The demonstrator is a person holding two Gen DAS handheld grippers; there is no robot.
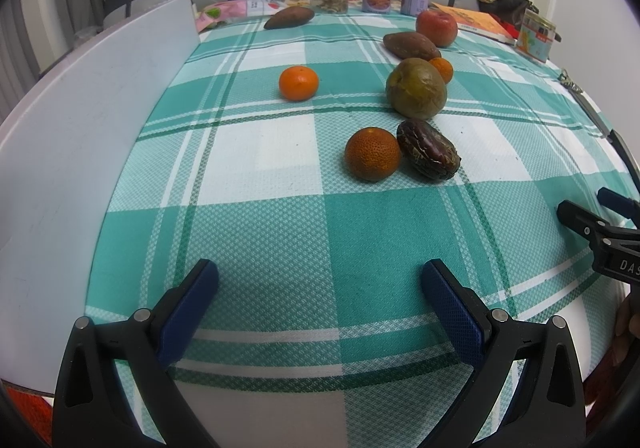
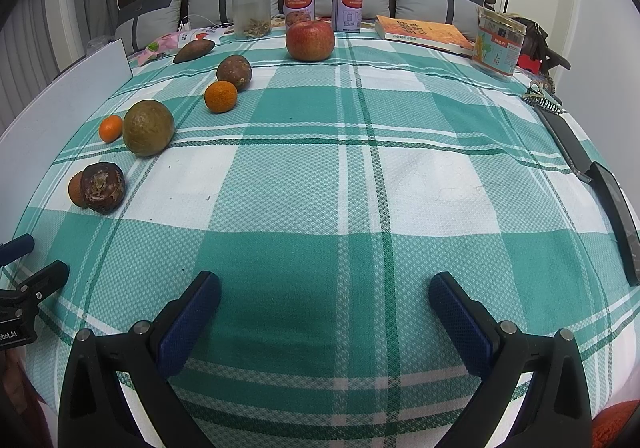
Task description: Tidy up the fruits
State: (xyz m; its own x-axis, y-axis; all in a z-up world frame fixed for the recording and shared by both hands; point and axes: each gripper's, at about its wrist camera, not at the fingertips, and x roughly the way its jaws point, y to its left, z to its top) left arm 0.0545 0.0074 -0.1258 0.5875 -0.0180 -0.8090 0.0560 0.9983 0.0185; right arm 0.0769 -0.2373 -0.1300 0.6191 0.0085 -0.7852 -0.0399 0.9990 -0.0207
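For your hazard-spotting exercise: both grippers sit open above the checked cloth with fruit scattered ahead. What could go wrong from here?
1. The dark wrinkled fruit appears to touch the speckled orange; grasping one may roll the other.
2. The small orange is half hidden behind the large green-brown fruit, so the left gripper may knock that first.
3. The right gripper may snag the loose cloth.

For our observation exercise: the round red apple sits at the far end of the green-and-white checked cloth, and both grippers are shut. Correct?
Not quite. The round red apple does sit far back on the green-and-white checked cloth, but both wrist views show the left gripper and right gripper open.
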